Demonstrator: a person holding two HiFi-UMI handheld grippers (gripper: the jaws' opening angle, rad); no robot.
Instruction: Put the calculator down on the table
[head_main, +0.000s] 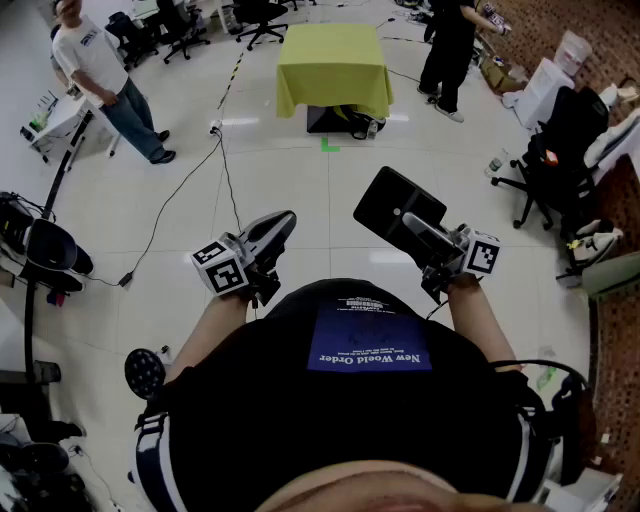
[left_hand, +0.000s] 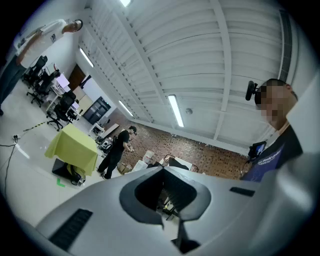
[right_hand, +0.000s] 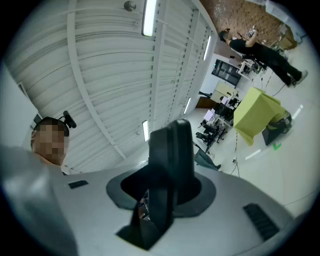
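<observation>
A black calculator (head_main: 393, 207) sticks up and forward out of my right gripper (head_main: 418, 232), held above the white floor in front of my body. In the right gripper view the calculator (right_hand: 172, 160) stands edge-on between the two jaws, which are shut on it. My left gripper (head_main: 282, 224) hovers level with it at the left, its jaws together with nothing between them; the left gripper view shows the same. A table under a yellow-green cloth (head_main: 333, 65) stands well ahead, and also shows in the gripper views (left_hand: 74, 146) (right_hand: 255, 116).
A person in a white shirt (head_main: 100, 75) stands at the far left, another in black (head_main: 450, 50) right of the table. Office chairs (head_main: 560, 165) line the right side. A cable (head_main: 175, 205) runs across the floor, and a green tape mark (head_main: 330, 146) lies before the table.
</observation>
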